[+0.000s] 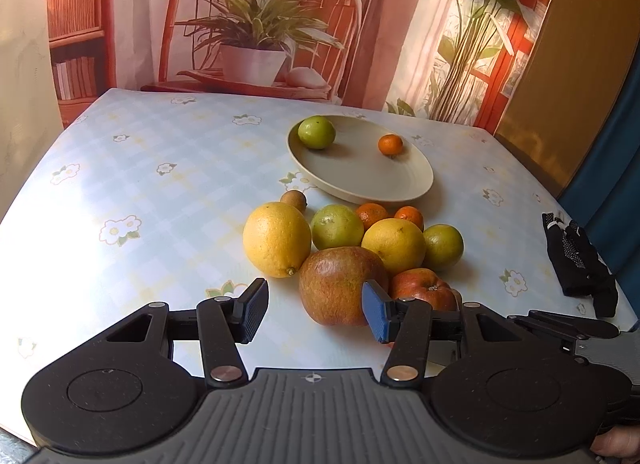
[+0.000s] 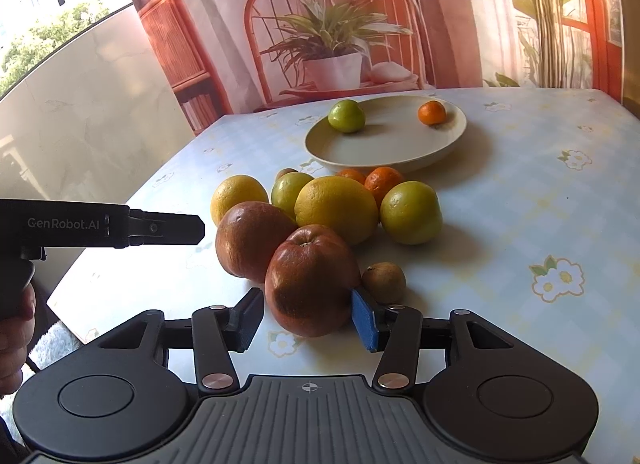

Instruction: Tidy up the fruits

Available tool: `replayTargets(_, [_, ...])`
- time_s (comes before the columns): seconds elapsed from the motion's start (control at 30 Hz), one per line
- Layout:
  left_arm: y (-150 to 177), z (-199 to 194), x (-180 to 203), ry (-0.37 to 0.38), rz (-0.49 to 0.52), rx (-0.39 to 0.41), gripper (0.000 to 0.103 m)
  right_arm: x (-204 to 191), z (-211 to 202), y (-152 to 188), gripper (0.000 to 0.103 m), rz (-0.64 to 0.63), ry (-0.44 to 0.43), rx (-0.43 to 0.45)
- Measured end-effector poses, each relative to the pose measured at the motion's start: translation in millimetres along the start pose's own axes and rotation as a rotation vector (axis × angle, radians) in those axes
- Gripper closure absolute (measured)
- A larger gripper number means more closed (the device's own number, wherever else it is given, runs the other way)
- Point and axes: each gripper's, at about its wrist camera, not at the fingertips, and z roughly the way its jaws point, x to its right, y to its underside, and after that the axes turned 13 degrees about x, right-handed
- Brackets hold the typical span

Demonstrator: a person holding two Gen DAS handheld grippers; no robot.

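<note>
A pile of fruit lies mid-table: two red-brown apples (image 1: 340,288) (image 2: 310,280), two lemons (image 1: 276,238), green fruits (image 1: 337,225), small oranges (image 1: 372,213) and small brown fruits (image 2: 384,282). Behind it a cream plate (image 1: 372,183) (image 2: 384,149) holds a green fruit (image 1: 316,131) and a small orange (image 1: 390,143). My left gripper (image 1: 316,314) is open just in front of the larger apple. My right gripper (image 2: 308,318) is open with its fingers either side of the nearer apple; the blue pad (image 2: 364,322) is close against it.
The table has a pale floral cloth (image 1: 140,191). A black glove (image 1: 580,264) lies near its right edge. The left gripper's body (image 2: 104,225) shows at the left of the right wrist view. A printed backdrop hangs behind the table.
</note>
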Motion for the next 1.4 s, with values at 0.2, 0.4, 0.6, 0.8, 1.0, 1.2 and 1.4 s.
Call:
replayTargets(0.2, [0,0,-2,0.019,-0.011,0.008,0.05,-3,8,3,0.052,-0.035,0.017,-0.007])
replayTargets(0.4, [0,0,1,0.033,-0.002,0.009,0.05,-3,17,7,0.049,-0.05,0.021,-0.006])
replayTargets(0.6, [-2,2,6,0.078,0.014,0.01,0.054,-6,16,9,0.05,-0.087,0.022,-0.011])
replayTargets(0.8, [-7,6,13,0.124,0.026,0.006,0.055,-4,10,11,0.05,-0.07,0.013,-0.014])
replayTargets(1.0, [-9,13,30,0.233,0.053,-0.025,0.055,-1,8,12,0.05,-0.048,0.009,-0.005])
replayTargets(1.2, [-6,28,46,0.299,0.084,-0.059,0.055,-4,8,13,0.05,-0.068,0.01,0.0])
replayTargets(1.4, [3,41,48,0.315,0.089,-0.104,0.055,-3,7,14,0.05,-0.066,0.004,0.007])
